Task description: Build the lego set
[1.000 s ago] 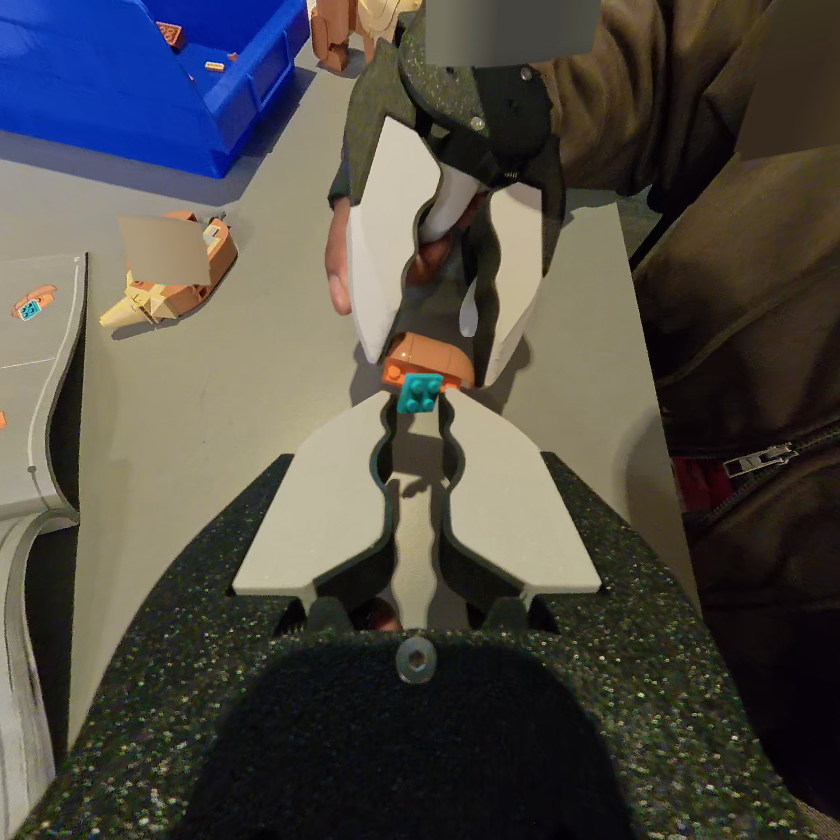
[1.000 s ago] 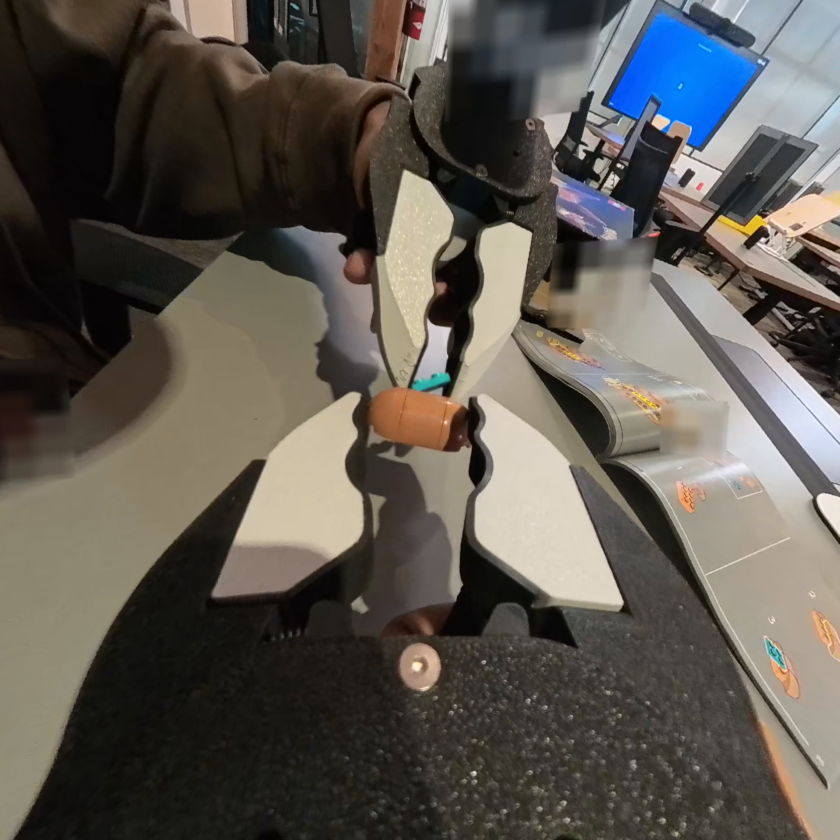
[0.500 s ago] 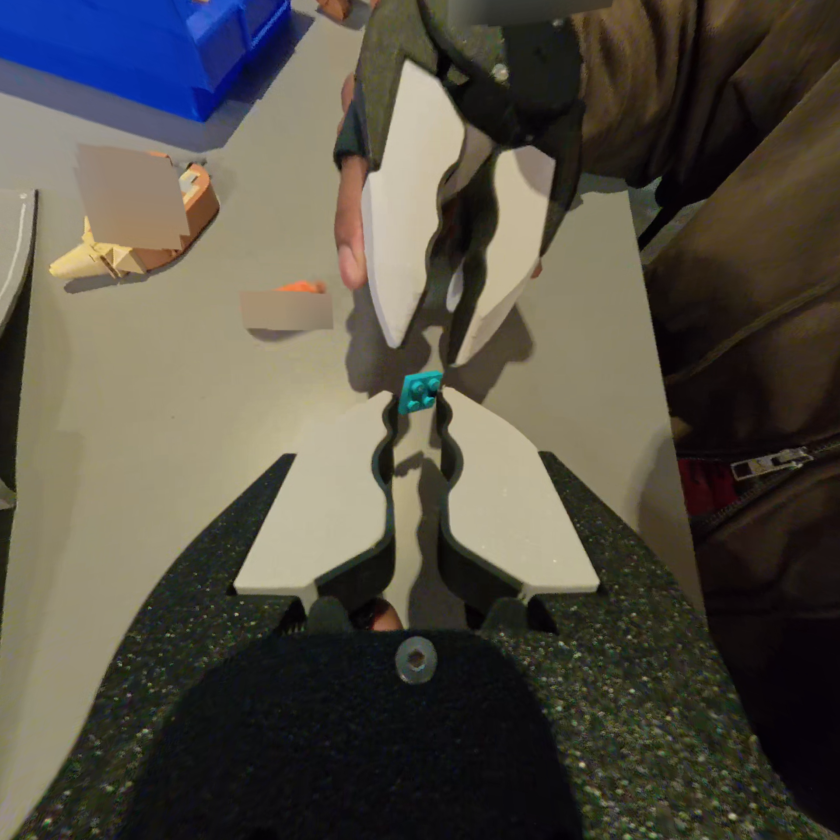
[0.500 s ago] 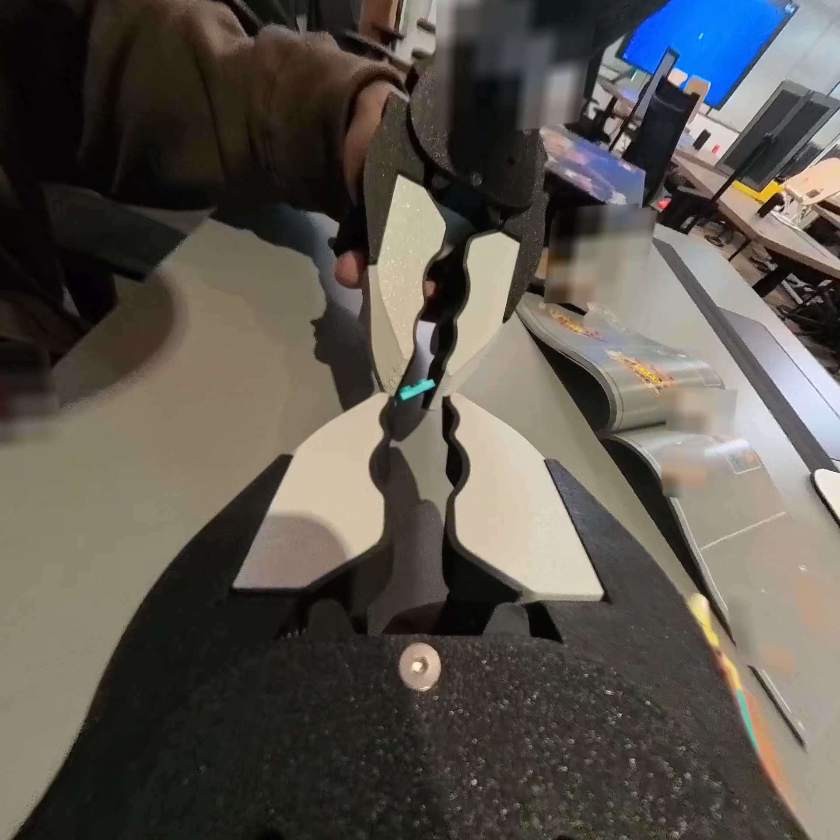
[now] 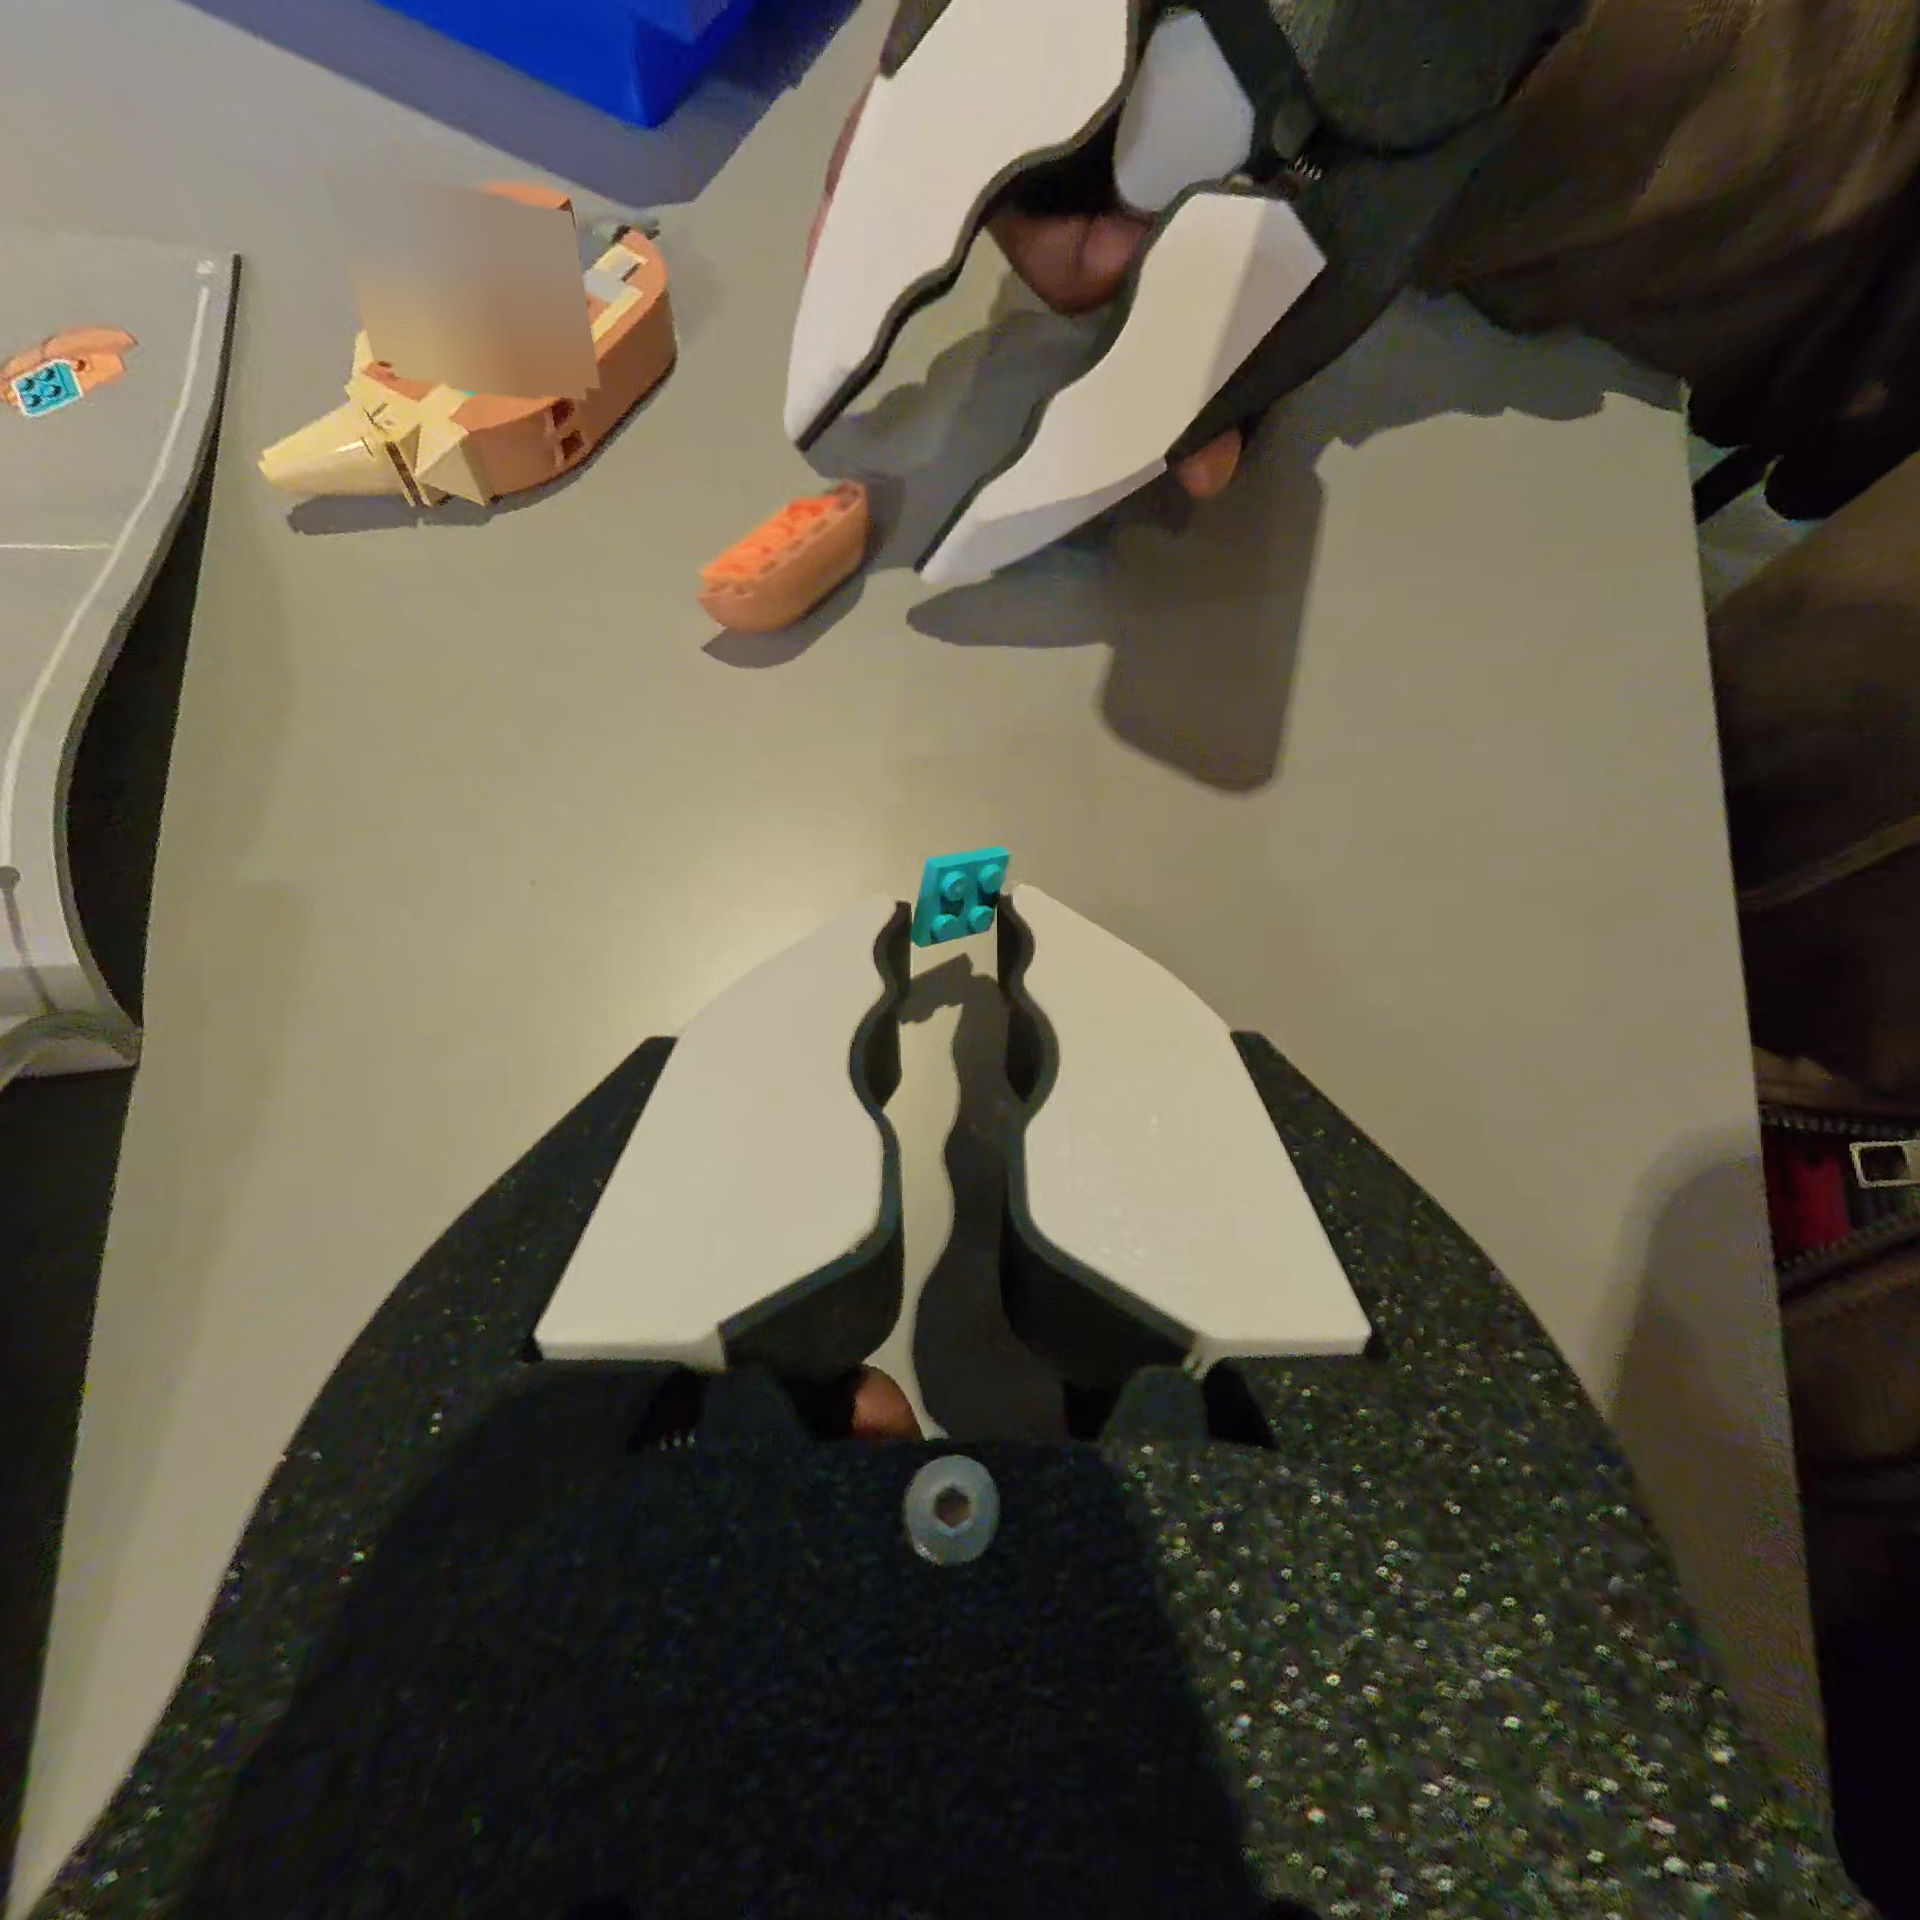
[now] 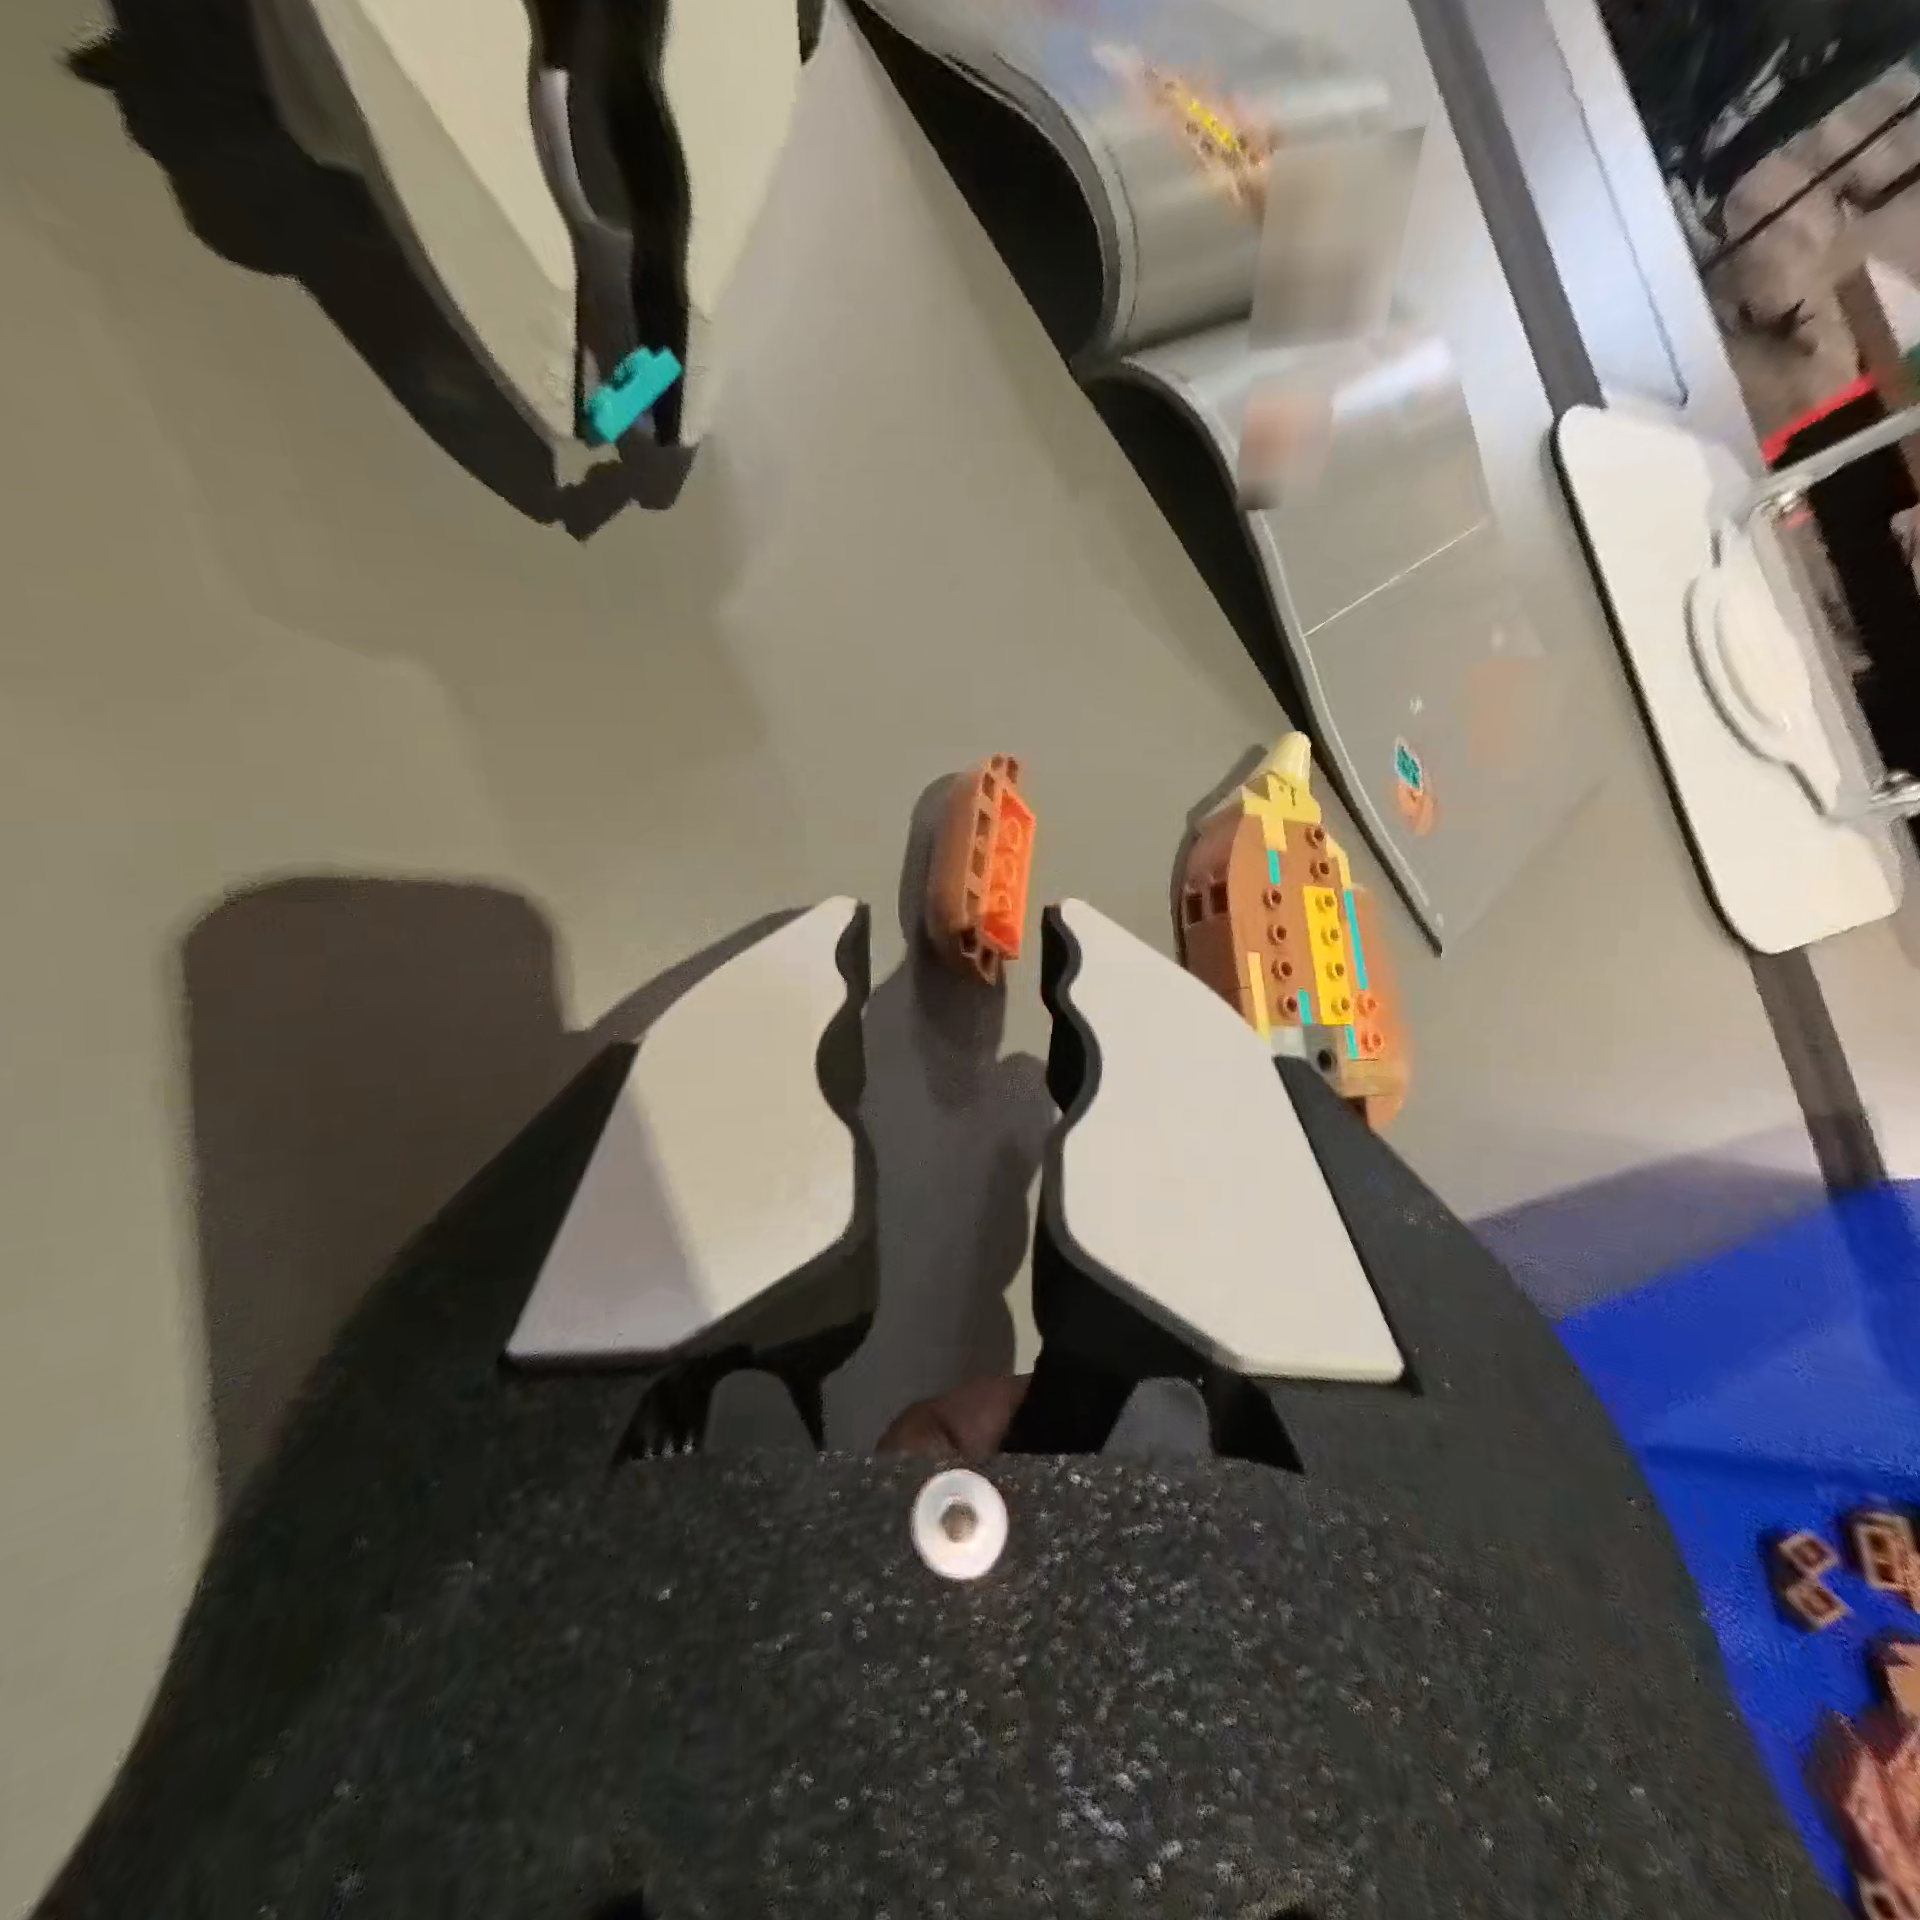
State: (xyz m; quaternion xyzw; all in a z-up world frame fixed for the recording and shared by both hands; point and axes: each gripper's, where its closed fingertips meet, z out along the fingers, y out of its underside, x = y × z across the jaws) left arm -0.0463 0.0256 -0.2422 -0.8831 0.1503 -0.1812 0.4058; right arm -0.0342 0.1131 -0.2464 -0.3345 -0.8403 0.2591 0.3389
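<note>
My left gripper [image 5: 954,904] is shut on a small teal square plate [image 5: 961,899], held studs toward the camera above the grey table [image 5: 520,779]. The right wrist view shows the same plate [image 6: 629,393] pinched at that gripper's tips. A brown curved piece with an orange plate inside [image 5: 790,556] lies on its side on the table. My right gripper [image 6: 953,914] is open and hovers just short of that piece [image 6: 982,868]; its pads do not touch it. It also shows in the left wrist view [image 5: 868,499], with its tips by the piece.
A partly built brown and tan model [image 5: 488,416] lies left of the piece; it shows at the right in the right wrist view [image 6: 1299,935]. An open instruction booklet [image 5: 94,468] and a blue parts bin [image 6: 1766,1455] flank the work area. A person's sleeve [image 5: 1662,156] is at the top right. The grippers' ends are close to 9 cm from one another.
The brown piece left my right gripper and now lies on the table. The right jaws narrowed on nothing, then opened wider and swung down over the piece. The left gripper kept the teal plate.
</note>
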